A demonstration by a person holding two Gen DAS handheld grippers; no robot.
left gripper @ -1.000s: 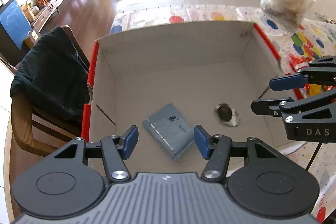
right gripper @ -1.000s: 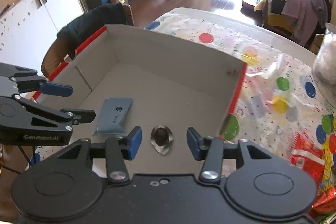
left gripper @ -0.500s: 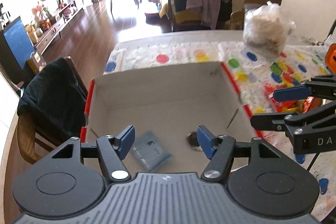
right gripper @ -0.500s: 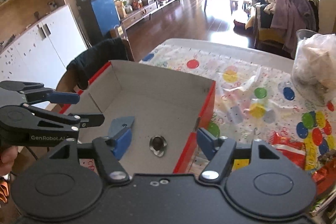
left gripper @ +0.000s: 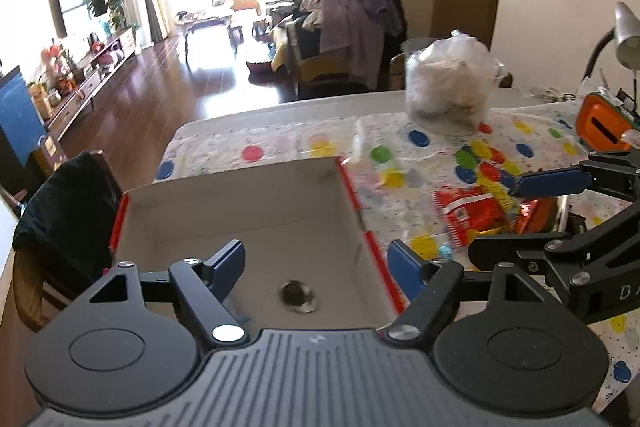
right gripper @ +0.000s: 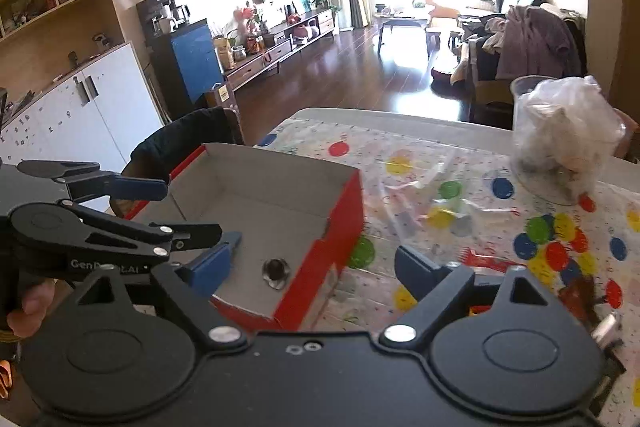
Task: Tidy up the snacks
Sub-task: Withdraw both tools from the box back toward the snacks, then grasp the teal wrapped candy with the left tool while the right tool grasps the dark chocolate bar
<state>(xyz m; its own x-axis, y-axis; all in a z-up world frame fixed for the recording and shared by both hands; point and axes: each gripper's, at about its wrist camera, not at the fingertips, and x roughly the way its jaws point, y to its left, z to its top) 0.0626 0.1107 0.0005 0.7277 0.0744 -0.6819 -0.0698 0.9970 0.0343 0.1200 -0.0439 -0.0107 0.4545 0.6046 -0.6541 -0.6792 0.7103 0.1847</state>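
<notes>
Fingers of both the left gripper (left gripper: pixel 316 263) and the right gripper (right gripper: pixel 312 269) are spreading wide, nothing between them. One round snack (left gripper: pixel 297 295) lies in the box (left gripper: pixel 248 195); red packets (left gripper: pixel 468 215) wait on the table (left gripper: pixel 280 143), so most sorting looks undone.

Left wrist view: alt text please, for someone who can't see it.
The left gripper, jaws opening and empty, hovers over a red-edged cardboard box holding one small wrapped snack. Red snack packets lie on the dotted tablecloth beside the right gripper.
</notes>
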